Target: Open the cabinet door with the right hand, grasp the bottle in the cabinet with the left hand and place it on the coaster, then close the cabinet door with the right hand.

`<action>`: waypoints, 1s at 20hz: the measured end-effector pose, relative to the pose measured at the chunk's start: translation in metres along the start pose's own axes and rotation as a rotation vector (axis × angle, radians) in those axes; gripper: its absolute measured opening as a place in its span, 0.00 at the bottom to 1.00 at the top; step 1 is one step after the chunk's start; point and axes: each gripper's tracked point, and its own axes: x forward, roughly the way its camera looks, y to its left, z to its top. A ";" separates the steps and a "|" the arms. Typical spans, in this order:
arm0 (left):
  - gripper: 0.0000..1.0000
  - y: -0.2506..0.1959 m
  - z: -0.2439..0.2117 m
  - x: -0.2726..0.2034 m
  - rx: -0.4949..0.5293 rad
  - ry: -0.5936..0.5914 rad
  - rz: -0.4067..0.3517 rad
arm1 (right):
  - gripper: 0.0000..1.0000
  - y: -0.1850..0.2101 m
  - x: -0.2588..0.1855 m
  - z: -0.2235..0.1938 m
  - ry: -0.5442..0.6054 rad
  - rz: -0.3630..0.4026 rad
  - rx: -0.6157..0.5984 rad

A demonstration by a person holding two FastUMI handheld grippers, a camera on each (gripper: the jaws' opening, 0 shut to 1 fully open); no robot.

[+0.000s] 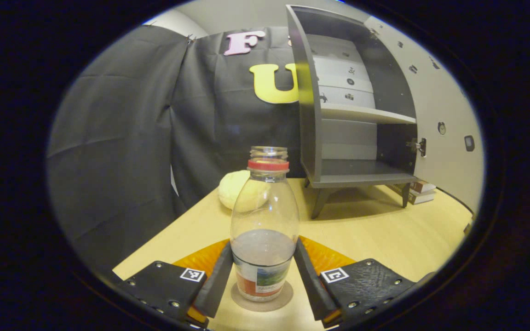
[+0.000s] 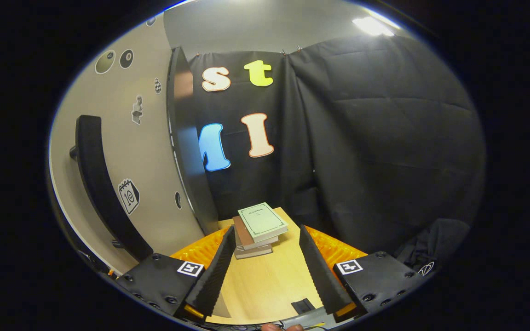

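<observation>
While bottle (image 1: 264,230) stands on coaster (image 1: 261,301), lower centre | left gripper (image 1: 261,276) flanks it, contact unclear | light, slippery: grip label band | right gripper (image 2: 265,271) wide, empty.

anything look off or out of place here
Nothing spilled or damaged. The bottle stands upright on the coaster with no cap, between the left hand-held gripper fingers. The cabinet is empty, its door wide open. The stack of books is slightly fanned, top book skewed.
</observation>
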 end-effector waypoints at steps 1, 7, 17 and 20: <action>0.74 0.000 -0.003 -0.001 -0.001 0.008 0.010 | 0.89 0.002 0.000 -0.001 0.002 0.004 -0.002; 0.80 -0.002 -0.007 -0.004 0.032 0.038 0.027 | 0.89 -0.007 0.001 -0.001 -0.011 -0.028 -0.031; 0.87 -0.012 -0.004 -0.022 0.018 0.074 0.001 | 0.89 -0.007 -0.002 -0.008 -0.007 -0.014 -0.040; 0.84 -0.012 -0.009 -0.027 0.023 0.091 -0.001 | 0.89 -0.005 -0.001 -0.010 -0.004 -0.006 -0.031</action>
